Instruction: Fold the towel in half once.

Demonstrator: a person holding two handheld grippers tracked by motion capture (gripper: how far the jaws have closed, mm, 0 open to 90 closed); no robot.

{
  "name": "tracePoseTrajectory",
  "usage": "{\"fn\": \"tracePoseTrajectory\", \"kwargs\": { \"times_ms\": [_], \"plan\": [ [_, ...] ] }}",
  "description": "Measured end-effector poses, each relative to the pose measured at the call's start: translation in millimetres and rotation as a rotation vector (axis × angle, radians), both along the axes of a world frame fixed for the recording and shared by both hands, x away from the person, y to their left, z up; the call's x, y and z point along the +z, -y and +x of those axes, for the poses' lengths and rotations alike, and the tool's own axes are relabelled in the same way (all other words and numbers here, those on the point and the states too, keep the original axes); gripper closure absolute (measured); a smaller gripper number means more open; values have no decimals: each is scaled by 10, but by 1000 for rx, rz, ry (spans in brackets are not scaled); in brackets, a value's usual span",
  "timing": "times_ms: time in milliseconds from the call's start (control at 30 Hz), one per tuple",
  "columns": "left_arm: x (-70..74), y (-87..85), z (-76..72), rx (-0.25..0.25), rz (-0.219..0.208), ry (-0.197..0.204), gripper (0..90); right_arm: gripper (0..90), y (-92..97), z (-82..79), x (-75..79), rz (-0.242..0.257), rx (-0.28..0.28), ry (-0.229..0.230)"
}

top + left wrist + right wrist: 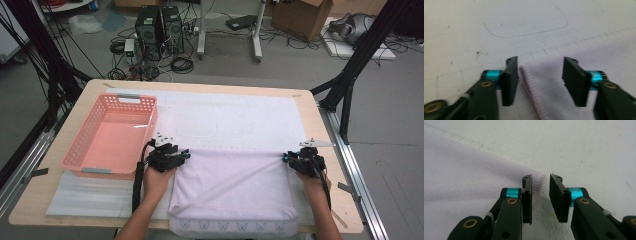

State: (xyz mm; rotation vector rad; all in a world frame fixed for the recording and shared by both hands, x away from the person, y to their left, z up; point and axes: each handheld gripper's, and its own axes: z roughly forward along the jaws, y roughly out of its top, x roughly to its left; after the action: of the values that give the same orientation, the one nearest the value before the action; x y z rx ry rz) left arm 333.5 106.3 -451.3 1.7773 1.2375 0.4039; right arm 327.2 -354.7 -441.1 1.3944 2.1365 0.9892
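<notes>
Left gripper (540, 80) released, jaws apart over the towel's (232, 182) far left corner; cloth lies flat between them, pads clear of it. Right gripper (541, 196) at the far right corner, jaws apart with a narrow gap, hem edge between them, not pinched. Towel is pale lilac, folded, lying on the white mat (235, 112) toward the near edge of the bench (332, 150). Pink basket (111, 135) sits near the bench's left edge, just beside the left gripper.
</notes>
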Motion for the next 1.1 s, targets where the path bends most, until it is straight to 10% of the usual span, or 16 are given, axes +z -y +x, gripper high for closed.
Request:
{"fn": "tracePoseTrajectory", "kwargs": {
  "times_ms": [133,300,400,533,1100],
  "plan": [
    [-13,23,5,-34,9,-16,429,566,-27,-53,41,59,33,0],
    [-24,35,10,-50,18,-33,513,511,-79,-74,-54,16,35,-27],
    [-19,100,-15,-59,84,-14,692,612,-79,-94,-59,21,39,-21],
    [-23,84,-9,-68,58,-28,794,813,-53,-95,-69,88,71,-46],
    [243,82,261,-8,-67,32,837,855,25,57,185,79,57,107]
  ]
}}
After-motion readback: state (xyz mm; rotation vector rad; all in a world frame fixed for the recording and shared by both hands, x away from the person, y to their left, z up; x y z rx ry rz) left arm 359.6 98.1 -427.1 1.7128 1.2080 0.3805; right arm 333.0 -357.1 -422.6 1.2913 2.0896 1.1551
